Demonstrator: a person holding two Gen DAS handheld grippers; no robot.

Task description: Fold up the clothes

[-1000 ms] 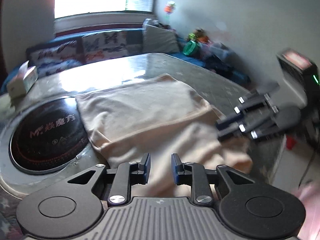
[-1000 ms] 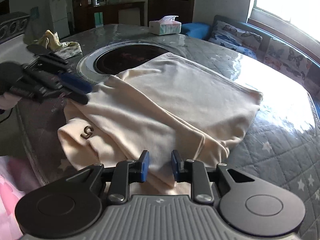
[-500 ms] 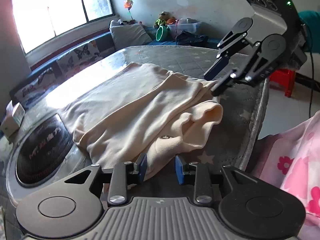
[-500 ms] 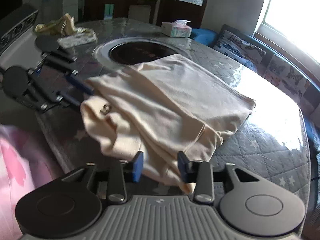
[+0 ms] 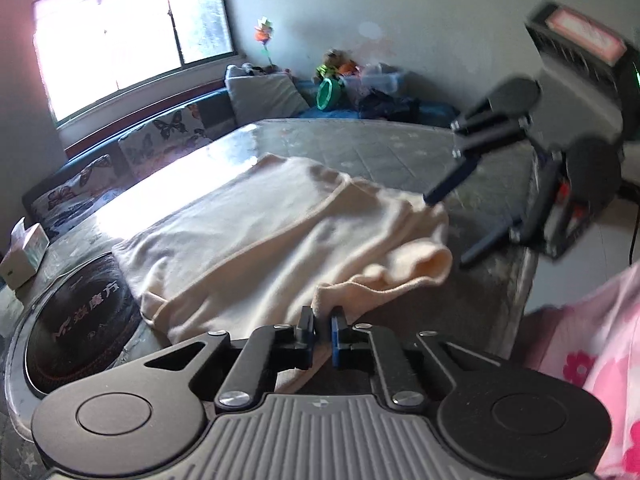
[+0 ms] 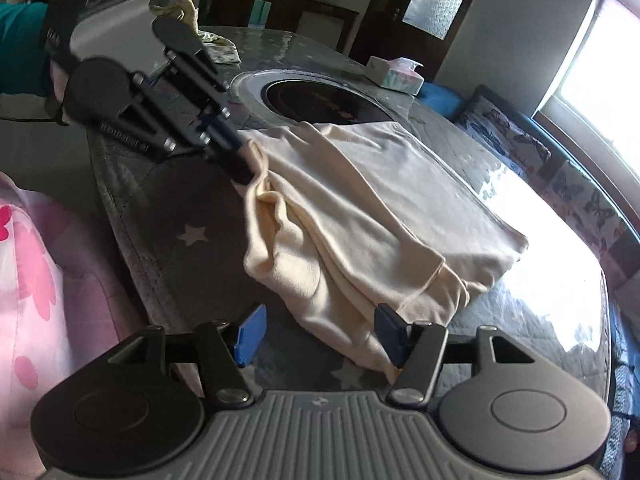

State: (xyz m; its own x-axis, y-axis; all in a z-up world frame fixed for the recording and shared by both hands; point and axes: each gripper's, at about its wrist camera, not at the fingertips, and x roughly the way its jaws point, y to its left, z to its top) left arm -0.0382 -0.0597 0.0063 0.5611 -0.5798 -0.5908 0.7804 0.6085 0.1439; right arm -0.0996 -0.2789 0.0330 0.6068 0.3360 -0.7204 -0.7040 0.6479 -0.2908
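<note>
Right now the cream garment (image 5: 272, 232) lies part-folded on the quilted grey table (image 5: 384, 152), w/ its long axis running from the near table edge, where both tongs work, away toward the bright window side; the flat folded body sits at the far end and the bunched, rumpled end points back at the tongs. Left gripper (image 5: 322, 330) has just been closing and is clenched on a small pinch of the garment's near edge, cloth visible between the blue pads; in the right wrist view the same gripper (image 6: 244, 156) bites the rumpled corner at the garment's left-hand end. Right gripper (image 6: 318, 334) has just been opening and stands released, jaws wide: the near hem lies between them, touching the right-hand pad, but is not pinched. From the left wrist view the right gripper (image 5: 450, 226) hangs just past the rolled cuff end, fingers apart, upper fingertip at the cloth's edge. Beyond the left gripper, to its left, a round black cooktop (image 5: 76, 312) is set in the table, garment's side edge just overlapping its rim. Tissue box (image 5: 24, 252) sits further off that way. Pink floral fabric (image 5: 600, 348) shows beside the table edge.
</note>
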